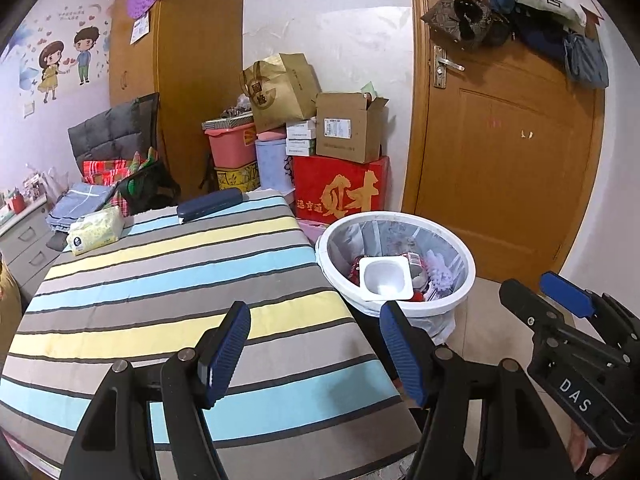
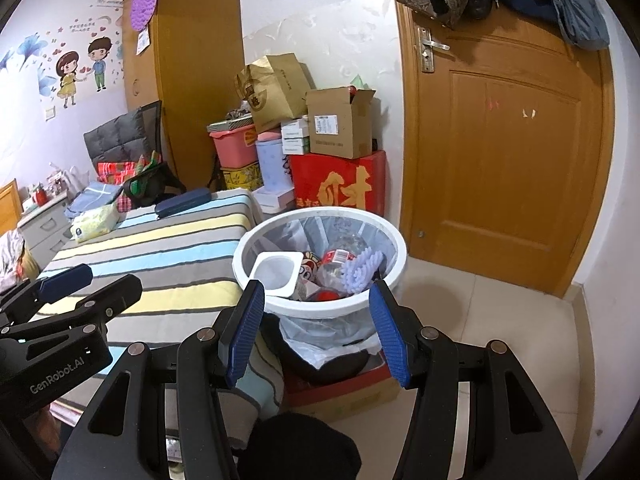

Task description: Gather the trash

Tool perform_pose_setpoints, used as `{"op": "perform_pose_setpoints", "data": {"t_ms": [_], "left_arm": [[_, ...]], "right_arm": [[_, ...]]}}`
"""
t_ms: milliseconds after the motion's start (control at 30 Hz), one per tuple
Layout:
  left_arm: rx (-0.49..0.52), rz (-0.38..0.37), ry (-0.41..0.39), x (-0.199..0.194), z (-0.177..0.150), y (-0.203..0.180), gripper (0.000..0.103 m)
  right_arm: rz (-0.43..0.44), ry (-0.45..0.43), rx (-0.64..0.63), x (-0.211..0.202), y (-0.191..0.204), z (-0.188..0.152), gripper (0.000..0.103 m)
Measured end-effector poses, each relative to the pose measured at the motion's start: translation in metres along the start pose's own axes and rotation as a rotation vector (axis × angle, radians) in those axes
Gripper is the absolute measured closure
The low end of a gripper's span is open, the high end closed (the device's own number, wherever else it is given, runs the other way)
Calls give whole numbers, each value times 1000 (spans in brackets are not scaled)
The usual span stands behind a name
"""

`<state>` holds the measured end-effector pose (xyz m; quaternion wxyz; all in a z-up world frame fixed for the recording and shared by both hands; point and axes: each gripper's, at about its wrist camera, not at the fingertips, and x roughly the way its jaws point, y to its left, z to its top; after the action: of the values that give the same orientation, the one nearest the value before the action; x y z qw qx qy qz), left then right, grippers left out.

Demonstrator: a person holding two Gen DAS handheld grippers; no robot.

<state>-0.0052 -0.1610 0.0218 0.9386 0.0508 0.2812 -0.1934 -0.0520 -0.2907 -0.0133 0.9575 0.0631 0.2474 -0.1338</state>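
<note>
A white round trash bin (image 1: 468, 268) with a clear liner stands on the floor at the right edge of the striped table (image 1: 180, 280). It holds a white plastic cup (image 1: 386, 276), a red wrapper and a purple piece. My left gripper (image 1: 316, 344) is open and empty above the table's right edge, just short of the bin. My right gripper (image 2: 316, 328) is open and empty, just in front of the bin (image 2: 396, 240), where the white cup (image 2: 276, 272) also shows. Each gripper appears in the other's view.
A tissue pack (image 1: 96, 230) and a dark blue case (image 1: 210, 204) lie at the table's far end. Stacked boxes (image 1: 340, 188) stand against the wall behind the bin. A wooden door (image 1: 508, 160) is at the right. A red box (image 2: 340, 384) sits under the bin.
</note>
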Motion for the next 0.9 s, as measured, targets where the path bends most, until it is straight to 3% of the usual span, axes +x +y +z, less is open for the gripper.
{"op": "perform_pose_setpoints", "data": {"t_ms": [900], "left_arm": [[-14,13,10,-3,-1,2,36]], "right_arm": [[-12,0,-4,-4,2,2,47]]}}
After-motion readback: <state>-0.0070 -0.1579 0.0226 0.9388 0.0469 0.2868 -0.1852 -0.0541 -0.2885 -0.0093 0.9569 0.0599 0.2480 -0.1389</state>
